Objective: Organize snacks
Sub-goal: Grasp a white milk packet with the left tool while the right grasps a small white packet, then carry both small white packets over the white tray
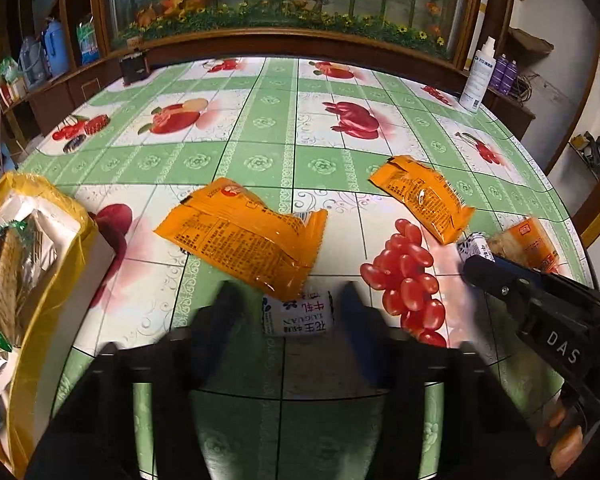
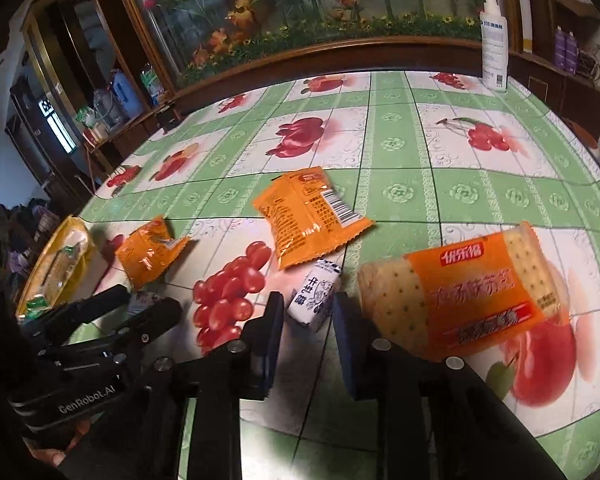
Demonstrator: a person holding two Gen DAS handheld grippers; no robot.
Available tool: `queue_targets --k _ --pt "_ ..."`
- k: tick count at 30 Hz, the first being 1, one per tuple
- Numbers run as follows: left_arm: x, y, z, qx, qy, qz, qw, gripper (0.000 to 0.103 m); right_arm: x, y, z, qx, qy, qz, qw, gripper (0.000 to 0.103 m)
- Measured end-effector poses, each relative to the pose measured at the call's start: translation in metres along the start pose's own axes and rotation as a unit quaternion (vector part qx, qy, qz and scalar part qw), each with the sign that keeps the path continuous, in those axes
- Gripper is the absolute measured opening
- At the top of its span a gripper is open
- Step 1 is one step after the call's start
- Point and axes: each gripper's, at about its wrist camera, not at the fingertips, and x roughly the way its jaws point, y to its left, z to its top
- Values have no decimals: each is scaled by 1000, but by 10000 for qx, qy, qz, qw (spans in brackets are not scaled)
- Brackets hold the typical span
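Counts, big to small: 1 round table with a green checked fruit-print cloth, 1 yellow bag of wrapped snacks, 1 cracker pack, 2 orange packets, 2 small white candies, 2 tongs.

Left view:
- Yellow bag is at 9 o'clock on the table edge.
- Bigger orange packet is dead centre, the second orange packet at 2 o'clock from it.
- Left tongs are at 6 o'clock, straddling the left candy.
- One finger is against the wrapper. The other is blurred, with a sliver of cloth showing beside it. Can't tell if it is actually gripping.

Right view:
- Right tongs are closed on the right candy, with pads on both sides.
- Cracker pack lies just beside them at 3 o'clock, flat on the cloth.

Only in the left view: the bag's contents close up. The cracker pack is only a clipped corner at 3 o'clock.

Only in the right view: the cracker pack's full front and the barcode on the second packet.

Room:
- Dark wood counter wraps the far side, under a framed flower-and-bamboo panel at 12 o'clock.
- 1 white spray bottle stands on the table's far edge at 1 o'clock.
- 2 purple cans are just right of it.
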Motion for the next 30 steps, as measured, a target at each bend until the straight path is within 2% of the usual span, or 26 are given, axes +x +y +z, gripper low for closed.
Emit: queue_targets --k 8,11,14,18,21,27,30 --pt "-16 30 -16 -517 85 -524 9973 28 -8 -1 -3 -1 -169 202 9997 15" --pt "-34 41 -30 -684 93 -598 9958 28 -10 -6 -5 299 -122 656 9973 15" --pt "-56 56 -42 -841 16 -694 9940 28 -21 2 -8 281 -207 795 9962 15" --pt "-85 78 -55 -982 -156 -720 9924 28 -41 18 -18 283 -399 1213 9914 14" --pt "-102 95 -62 -1086 -257 -599 9919 28 -57 32 -36 390 -508 1623 9847 14" --pt "-122 119 -77 -1158 -394 -29 9925 29 -82 60 -60 453 -584 2191 9729 14" --pt "-131 130 -84 -1218 -452 60 9915 29 -88 75 -66 435 -527 2463 9668 14"
